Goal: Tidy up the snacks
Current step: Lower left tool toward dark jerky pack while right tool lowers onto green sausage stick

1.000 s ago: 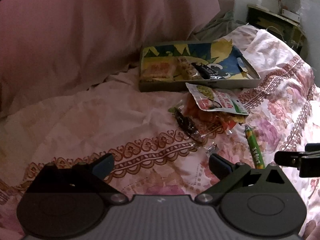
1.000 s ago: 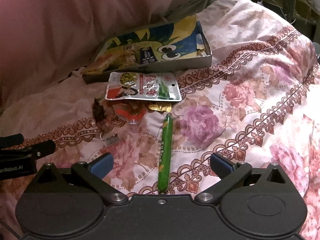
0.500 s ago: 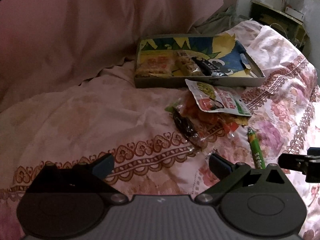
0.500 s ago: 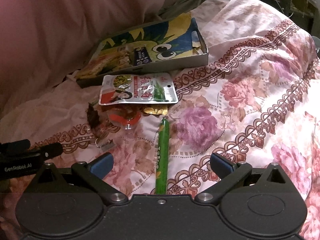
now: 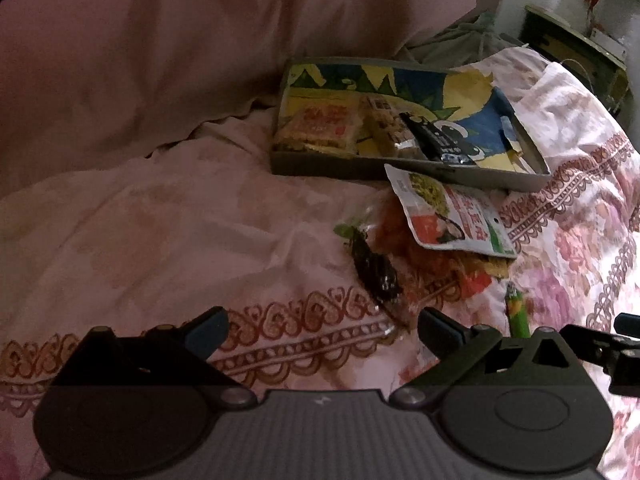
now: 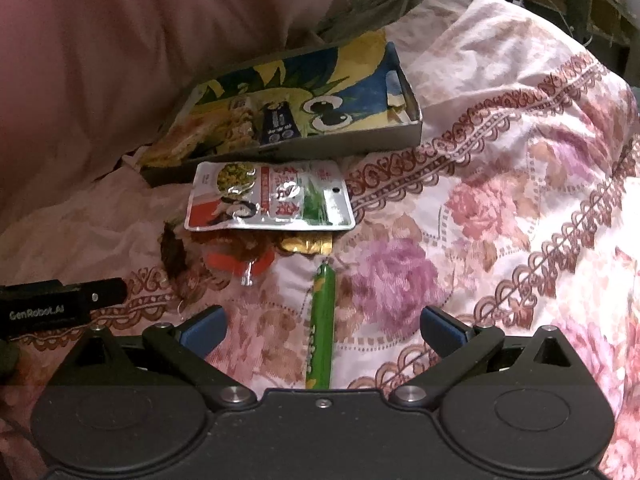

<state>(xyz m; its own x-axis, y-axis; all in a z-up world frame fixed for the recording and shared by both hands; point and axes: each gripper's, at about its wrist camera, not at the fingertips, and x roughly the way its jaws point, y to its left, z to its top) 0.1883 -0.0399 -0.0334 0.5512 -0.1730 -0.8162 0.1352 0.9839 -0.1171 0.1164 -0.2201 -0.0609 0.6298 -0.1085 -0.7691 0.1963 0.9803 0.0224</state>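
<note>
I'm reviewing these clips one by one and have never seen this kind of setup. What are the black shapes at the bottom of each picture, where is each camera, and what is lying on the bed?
No robot arm here: a person holds a two-finger gripper in each hand, and each carries a fisheye camera that looks forward along its fingers. The black shapes are the grippers' own bodies. One picture comes from the left gripper, the other from the right gripper. Both are open and hold nothing.

On the floral bedspread lies a shallow tray with a few snack packs already in it. In front of it sits a white snack pouch on top of some crumpled wrappers. A green stick snack lies between the right gripper's fingers, untouched.
</note>
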